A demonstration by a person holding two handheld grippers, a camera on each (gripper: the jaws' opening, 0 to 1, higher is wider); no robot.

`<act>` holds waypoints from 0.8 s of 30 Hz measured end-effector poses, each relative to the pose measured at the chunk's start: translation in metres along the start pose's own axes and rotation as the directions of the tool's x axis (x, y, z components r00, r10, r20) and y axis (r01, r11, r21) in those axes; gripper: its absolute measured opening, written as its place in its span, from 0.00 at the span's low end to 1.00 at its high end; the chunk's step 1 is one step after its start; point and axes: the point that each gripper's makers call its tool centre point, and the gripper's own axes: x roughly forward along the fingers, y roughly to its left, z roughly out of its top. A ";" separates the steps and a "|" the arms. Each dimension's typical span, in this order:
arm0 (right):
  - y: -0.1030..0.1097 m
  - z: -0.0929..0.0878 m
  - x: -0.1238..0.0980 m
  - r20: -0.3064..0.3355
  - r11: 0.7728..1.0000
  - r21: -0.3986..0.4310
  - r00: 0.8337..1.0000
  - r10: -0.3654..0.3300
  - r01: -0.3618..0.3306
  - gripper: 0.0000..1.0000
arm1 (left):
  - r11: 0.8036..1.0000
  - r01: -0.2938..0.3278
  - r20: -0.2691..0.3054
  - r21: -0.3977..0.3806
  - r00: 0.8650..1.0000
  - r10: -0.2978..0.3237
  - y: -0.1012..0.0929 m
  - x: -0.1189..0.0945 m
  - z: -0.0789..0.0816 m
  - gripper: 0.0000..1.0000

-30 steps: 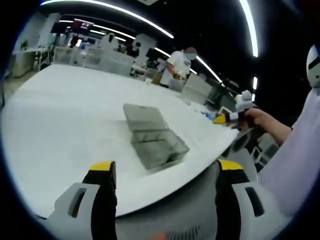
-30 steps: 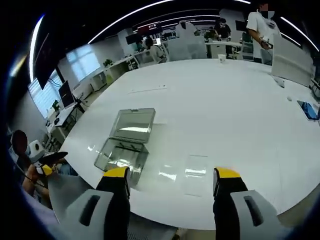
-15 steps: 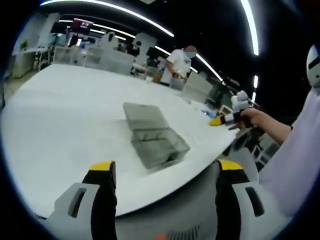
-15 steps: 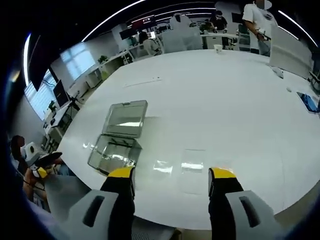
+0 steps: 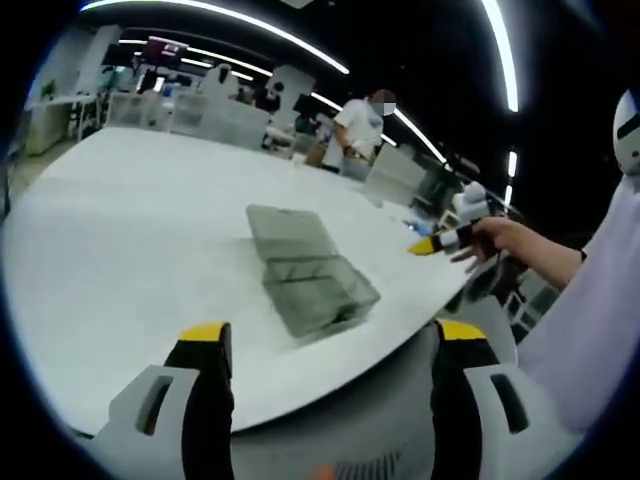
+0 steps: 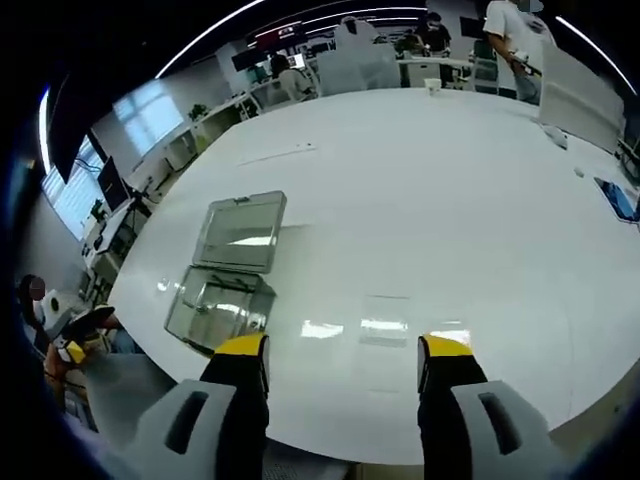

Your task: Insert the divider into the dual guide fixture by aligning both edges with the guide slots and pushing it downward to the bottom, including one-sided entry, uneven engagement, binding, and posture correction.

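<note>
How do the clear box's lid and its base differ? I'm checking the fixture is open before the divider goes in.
The lid lies folded back flat on the white table, farther from the right gripper; the base sits nearer it. The lid looks shallow and plain; the base is deeper, with walls and what look like inner ribs. Both are clear plastic, joined along one edge.

A broad white round-edged bench [image 6: 430,200] with a glossy top spreads through an open office. Beyond its far edge stand rows of white desks and chairs [image 6: 360,70], with a person in a white shirt [image 5: 357,130] among them. Long curved light strips [image 5: 230,20] cross the dark ceiling above the bench. Left of the bench, bright windows [image 6: 150,115] line the wall (plants on the sill).
</note>
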 end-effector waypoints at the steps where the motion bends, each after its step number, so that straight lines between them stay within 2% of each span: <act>1: -0.001 0.000 0.001 -0.003 1.000 0.000 1.000 -0.003 0.003 0.57 | 1.000 0.000 -0.002 0.001 1.000 0.000 0.000 0.000 0.000 0.79; 10: -0.008 -0.006 0.014 -0.044 1.000 0.006 0.999 -0.027 0.028 0.57 | 1.000 0.005 -0.002 0.001 1.000 -0.005 0.001 0.000 0.000 0.79; 24: -0.018 -0.006 0.032 -0.082 0.997 0.031 0.995 -0.062 0.065 0.55 | 1.000 0.001 -0.009 -0.007 1.000 -0.001 0.003 0.000 -0.001 0.79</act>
